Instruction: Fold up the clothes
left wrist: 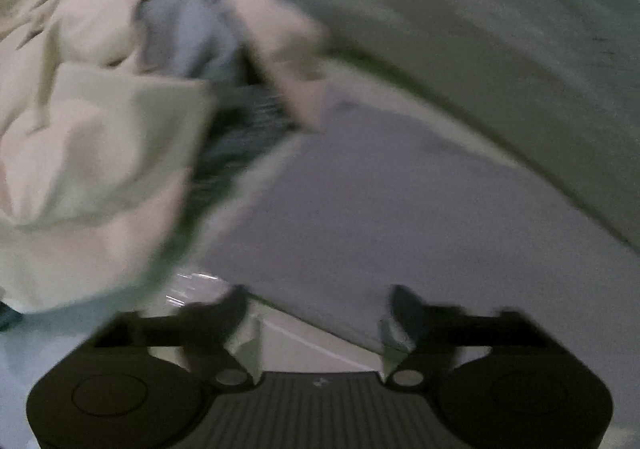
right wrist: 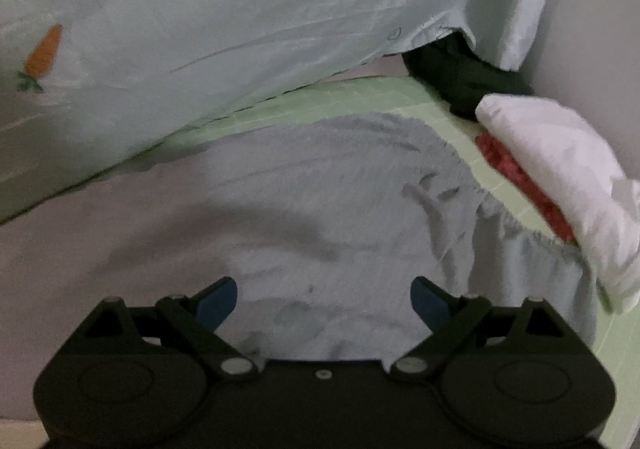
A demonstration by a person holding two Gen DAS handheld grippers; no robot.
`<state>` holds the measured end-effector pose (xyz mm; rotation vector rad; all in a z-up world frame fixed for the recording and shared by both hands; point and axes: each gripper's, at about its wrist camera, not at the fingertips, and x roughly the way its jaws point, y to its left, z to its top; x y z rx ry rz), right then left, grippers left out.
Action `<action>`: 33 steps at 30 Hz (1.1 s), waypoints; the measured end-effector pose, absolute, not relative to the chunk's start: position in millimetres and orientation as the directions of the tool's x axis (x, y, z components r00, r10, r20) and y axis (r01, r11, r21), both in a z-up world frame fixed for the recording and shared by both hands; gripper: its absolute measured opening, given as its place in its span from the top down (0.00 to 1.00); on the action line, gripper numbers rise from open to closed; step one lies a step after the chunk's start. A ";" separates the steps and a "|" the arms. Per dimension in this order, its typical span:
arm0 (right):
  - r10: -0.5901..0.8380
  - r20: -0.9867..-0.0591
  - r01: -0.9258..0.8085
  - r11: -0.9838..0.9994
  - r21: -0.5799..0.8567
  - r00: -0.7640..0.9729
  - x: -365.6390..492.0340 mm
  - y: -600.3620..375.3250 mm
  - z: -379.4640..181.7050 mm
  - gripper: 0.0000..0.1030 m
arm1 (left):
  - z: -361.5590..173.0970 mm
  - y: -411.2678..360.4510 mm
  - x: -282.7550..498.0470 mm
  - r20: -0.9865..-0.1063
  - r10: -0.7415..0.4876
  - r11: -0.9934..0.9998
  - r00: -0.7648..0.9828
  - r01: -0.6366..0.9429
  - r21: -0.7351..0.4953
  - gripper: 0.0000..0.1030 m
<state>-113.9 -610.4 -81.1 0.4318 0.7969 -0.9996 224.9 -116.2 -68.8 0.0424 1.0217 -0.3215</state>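
Grey garment [right wrist: 320,209] lies flat on green gridded mat [right wrist: 400,101], the landmark | left gripper [left wrist: 318,305] above garment's near edge, jaws spread, nothing held | cream clothes pile [left wrist: 92,137] left of garment | right gripper [right wrist: 324,299] over garment, jaws spread, nothing held | white folded cloth [right wrist: 560,177] on mat's right edge.

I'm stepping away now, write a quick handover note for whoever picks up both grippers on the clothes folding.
Left gripper: jaws open, empty, over the grey garment.
Right gripper: jaws open, empty, over that grey garment, spread on the green mat.
Cream clothes pile waits to the left; white cloth over a red item and a dark item sit far right.
Done: grey garment spread, no fold visible.
Left: fold it, then the pile.
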 end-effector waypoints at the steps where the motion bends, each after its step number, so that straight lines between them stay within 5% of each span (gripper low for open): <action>1: -0.568 -0.760 0.869 0.494 -0.009 0.315 -119.1 -605.9 -79.7 0.08 | -62.4 -119.2 211.6 -0.833 -0.284 0.939 0.475 0.314 -0.141 0.17; 10: -0.567 -0.752 0.878 0.478 0.034 0.337 -201.4 -575.2 -78.9 0.08 | -33.4 -151.8 87.8 -0.787 -0.465 0.858 0.406 0.425 -0.287 0.07; 20: -0.537 -0.801 0.916 0.399 0.036 0.265 -317.8 -629.2 -98.9 0.07 | -41.6 -177.0 -18.2 -0.811 -0.425 0.889 0.402 0.355 -0.290 0.05; 33: -0.307 -0.791 0.845 0.277 0.457 0.529 -391.5 -728.0 -131.2 0.07 | -73.8 -180.1 -129.8 -0.858 -0.345 0.939 0.381 0.130 -0.320 0.05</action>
